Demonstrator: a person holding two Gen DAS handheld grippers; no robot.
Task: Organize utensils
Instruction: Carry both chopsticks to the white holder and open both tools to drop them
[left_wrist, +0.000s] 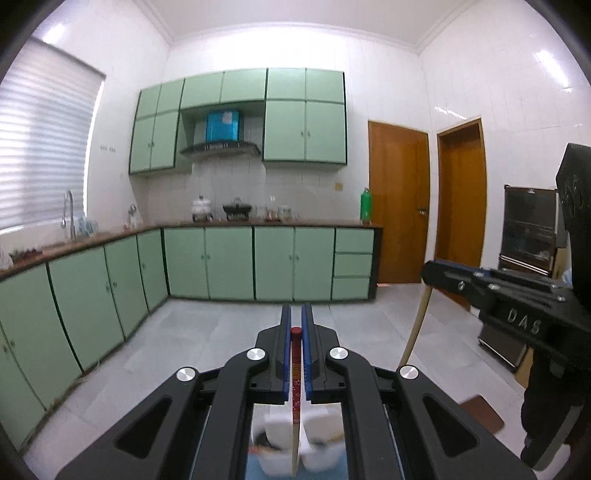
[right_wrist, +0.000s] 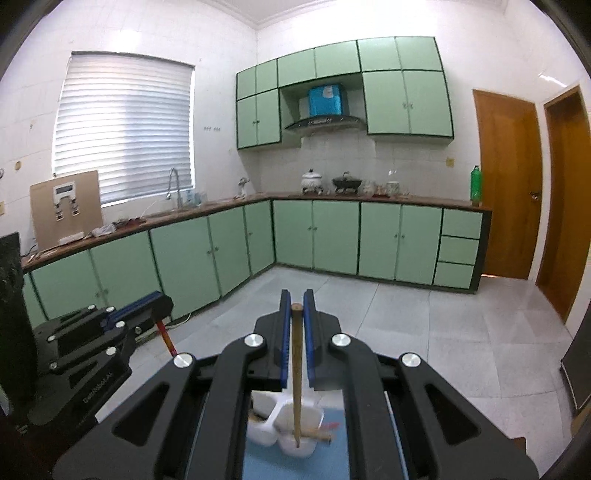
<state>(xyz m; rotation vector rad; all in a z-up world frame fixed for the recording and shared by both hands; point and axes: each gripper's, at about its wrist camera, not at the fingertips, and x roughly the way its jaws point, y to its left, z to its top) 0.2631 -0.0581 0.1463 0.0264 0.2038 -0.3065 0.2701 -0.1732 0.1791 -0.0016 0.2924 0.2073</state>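
Observation:
My left gripper (left_wrist: 296, 317) is shut on a chopstick with a red patterned top (left_wrist: 295, 373); it hangs down toward a white divided utensil holder (left_wrist: 317, 454) on a blue mat. My right gripper (right_wrist: 296, 301) is shut on a plain wooden chopstick (right_wrist: 296, 369) whose lower end reaches into the white holder (right_wrist: 291, 417), which has other utensils in it. The right gripper also shows in the left wrist view (left_wrist: 428, 271) at the right, with its wooden stick (left_wrist: 415, 325). The left gripper shows at the left of the right wrist view (right_wrist: 162, 304) with the red stick (right_wrist: 166, 338).
Green base cabinets (right_wrist: 332, 236) with a wooden counter run along the far and left walls. A sink tap (right_wrist: 173, 184), pots and a green bottle (right_wrist: 475, 182) stand on the counter. Two wooden doors (right_wrist: 509, 184) are at the right. Grey tiled floor lies beyond.

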